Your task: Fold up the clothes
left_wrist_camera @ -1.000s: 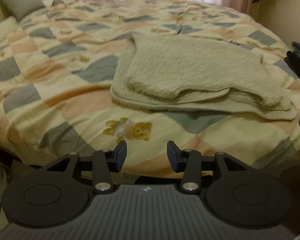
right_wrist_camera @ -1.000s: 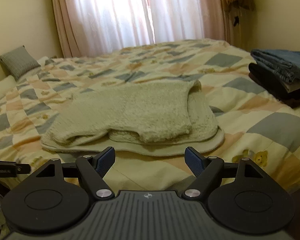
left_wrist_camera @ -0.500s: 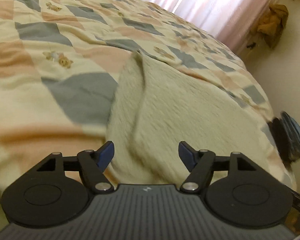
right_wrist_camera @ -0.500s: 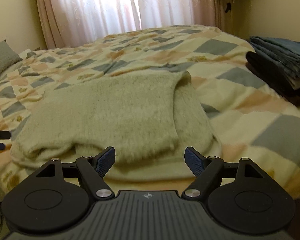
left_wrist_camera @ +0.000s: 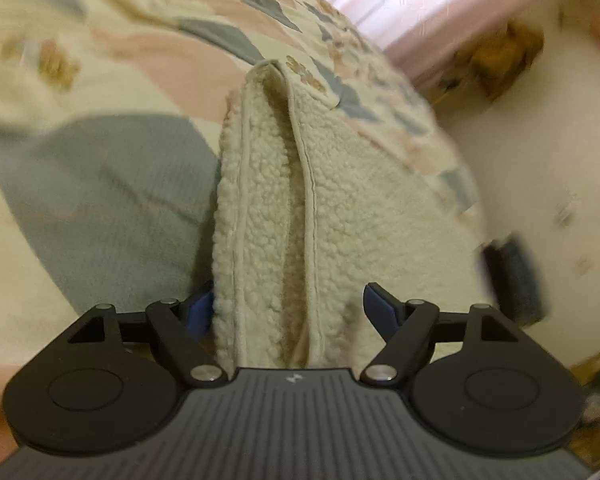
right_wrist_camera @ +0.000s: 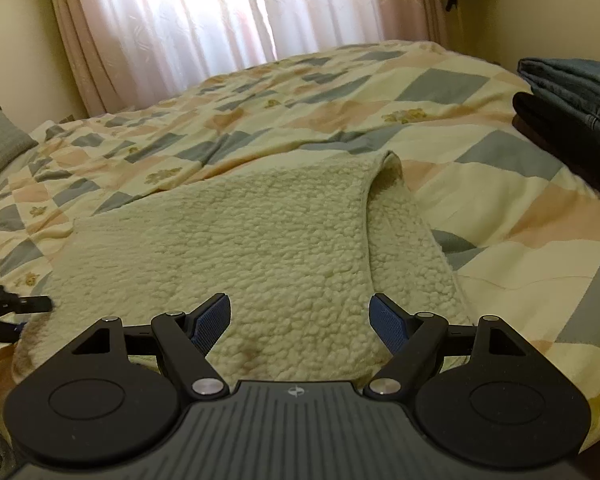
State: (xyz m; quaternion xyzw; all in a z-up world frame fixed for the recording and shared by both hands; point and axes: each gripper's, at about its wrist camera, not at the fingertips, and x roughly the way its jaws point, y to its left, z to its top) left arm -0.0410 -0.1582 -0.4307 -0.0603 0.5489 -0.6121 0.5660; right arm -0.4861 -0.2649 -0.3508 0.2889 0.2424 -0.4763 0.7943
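Note:
A cream fleece garment (right_wrist_camera: pixel 268 232) lies partly folded on the patchwork bedspread (right_wrist_camera: pixel 480 184). In the left wrist view its layered, piped edge (left_wrist_camera: pixel 276 240) runs straight between the open fingers of my left gripper (left_wrist_camera: pixel 288 308), with the left finger partly hidden behind the fabric. My right gripper (right_wrist_camera: pixel 300 316) is open, low over the garment's near edge, with fleece between its fingers. My left gripper also shows at the left edge of the right wrist view (right_wrist_camera: pixel 4 304).
A stack of folded dark and blue clothes (right_wrist_camera: pixel 572 116) sits on the bed at the right. A grey cushion (right_wrist_camera: pixel 0 148) lies at the far left. Curtains (right_wrist_camera: pixel 220 20) hang behind the bed.
My left gripper has swung in close to the garment's left edge, which now sits between its fingers. My right gripper has moved forward and down over the near edge. Both stay open.

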